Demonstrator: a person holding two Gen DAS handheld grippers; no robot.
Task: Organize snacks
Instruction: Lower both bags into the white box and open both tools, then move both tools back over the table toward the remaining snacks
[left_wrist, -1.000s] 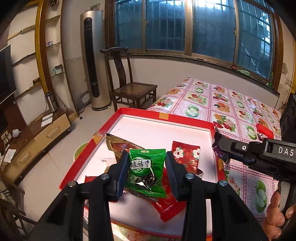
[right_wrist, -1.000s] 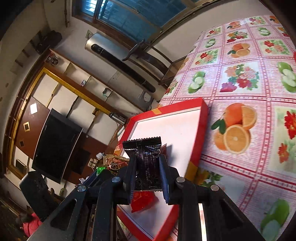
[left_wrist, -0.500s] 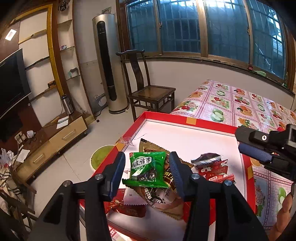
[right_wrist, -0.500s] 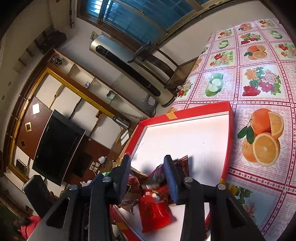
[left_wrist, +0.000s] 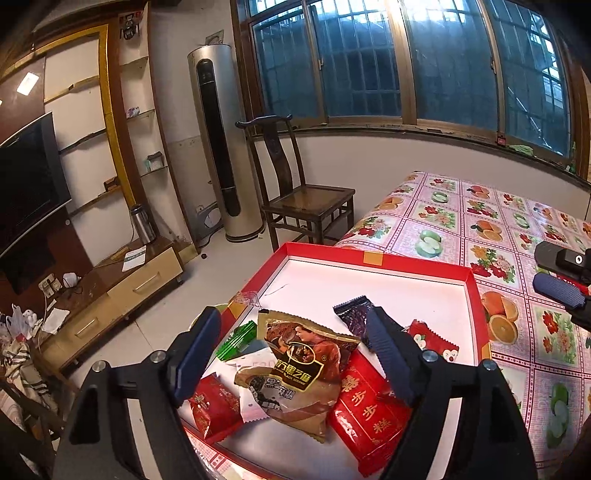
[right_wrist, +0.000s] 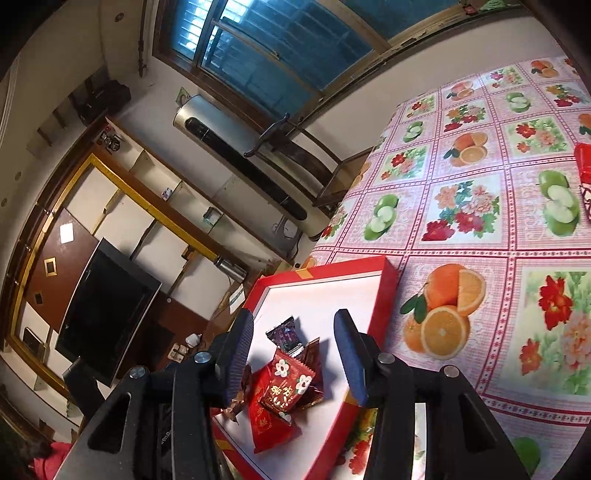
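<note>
A red box lid with a white inside (left_wrist: 388, 284) lies at the table's near corner and holds a heap of snack packets. My left gripper (left_wrist: 291, 350) is open and empty above the heap: a brown-gold packet (left_wrist: 303, 373), a green packet (left_wrist: 238, 339), a big red packet (left_wrist: 369, 406) and a dark purple packet (left_wrist: 352, 315). My right gripper (right_wrist: 295, 354) is open and empty over the same lid (right_wrist: 332, 295); the purple packet (right_wrist: 284, 334) and a red flowered packet (right_wrist: 286, 382) lie below it.
The table wears a fruit-and-flower oilcloth (right_wrist: 480, 206). A red packet (right_wrist: 583, 173) lies on it at the far right. A wooden chair (left_wrist: 306, 199) stands past the lid's far edge. A tall air conditioner (left_wrist: 221, 147) and a TV cabinet (left_wrist: 110, 288) stand on the left.
My left gripper has opened and dropped the green packet into the lid. My right gripper has opened and dropped the dark purple packet there. Both have pulled back and up.
</note>
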